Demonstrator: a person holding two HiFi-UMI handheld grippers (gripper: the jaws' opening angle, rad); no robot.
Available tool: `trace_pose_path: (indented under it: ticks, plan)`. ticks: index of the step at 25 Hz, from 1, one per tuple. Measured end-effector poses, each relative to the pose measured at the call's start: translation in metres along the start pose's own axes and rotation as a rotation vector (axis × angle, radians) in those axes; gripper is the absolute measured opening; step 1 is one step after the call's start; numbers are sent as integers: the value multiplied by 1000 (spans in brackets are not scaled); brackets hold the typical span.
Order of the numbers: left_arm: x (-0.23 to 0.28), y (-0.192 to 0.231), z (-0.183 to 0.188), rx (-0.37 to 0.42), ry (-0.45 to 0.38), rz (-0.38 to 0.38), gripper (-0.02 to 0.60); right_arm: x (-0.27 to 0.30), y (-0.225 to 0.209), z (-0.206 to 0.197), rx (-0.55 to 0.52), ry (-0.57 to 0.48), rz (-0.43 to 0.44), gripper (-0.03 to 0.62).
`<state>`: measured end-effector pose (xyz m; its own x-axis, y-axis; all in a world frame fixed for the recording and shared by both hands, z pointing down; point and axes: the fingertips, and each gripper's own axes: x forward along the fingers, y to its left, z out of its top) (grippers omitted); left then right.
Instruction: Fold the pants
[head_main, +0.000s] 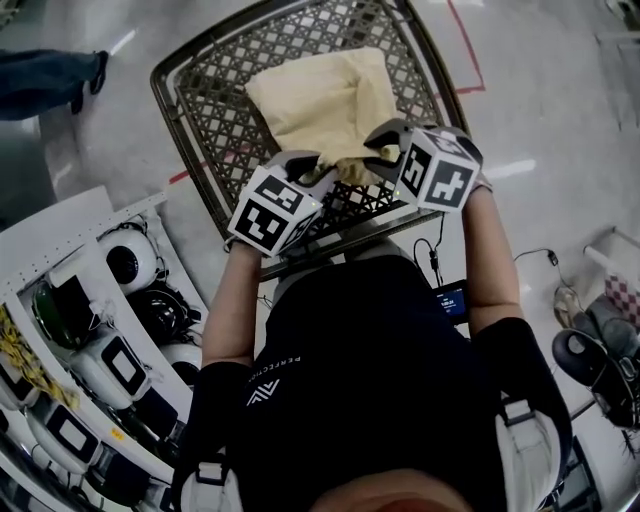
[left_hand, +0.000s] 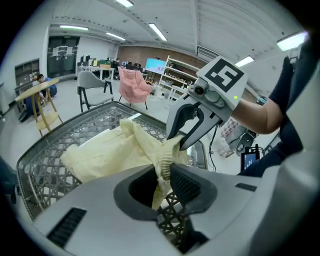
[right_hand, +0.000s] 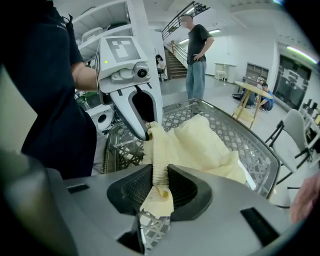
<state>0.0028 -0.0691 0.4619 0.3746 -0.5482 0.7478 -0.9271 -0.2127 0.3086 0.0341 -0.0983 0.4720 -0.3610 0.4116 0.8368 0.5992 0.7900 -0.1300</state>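
Observation:
Pale yellow pants (head_main: 325, 100) lie bunched in a metal mesh basket (head_main: 190, 120). At the basket's near edge both grippers pinch the ribbed elastic waistband. My left gripper (head_main: 312, 172) is shut on the waistband's left part, and in the left gripper view the cloth (left_hand: 115, 150) runs down between its jaws (left_hand: 162, 175). My right gripper (head_main: 378, 155) is shut on the band a short way to the right, and the right gripper view shows the elastic (right_hand: 156, 150) clamped between its jaws (right_hand: 159, 182). The band is lifted a little; the rest of the pants (right_hand: 200, 142) rests on the mesh.
White shelves (head_main: 80, 330) with helmets and devices stand at the left of the person. A cable and a small screen (head_main: 452, 298) hang below the basket's near rim. A person (right_hand: 196, 55) stands beyond the basket; chairs (left_hand: 92, 87) and tables stand farther off.

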Motion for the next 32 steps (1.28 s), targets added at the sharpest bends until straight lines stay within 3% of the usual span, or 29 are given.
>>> trace_pose_path:
  ticks: [8,15,26,32]
  plan:
    - [2,53,24,-56,-22,81,81,4,-58,21,-17,-18,-41,103]
    - [12,95,38,-53,-22,169,81,15,-100,30,-5,-52,-130,103]
    - [28,128,35,-110,11,193,86,36,-128,29,52,-91,-173,103]
    - [28,142,34,-103,6,264,114,41,-138,26,96,-112,-202,120]
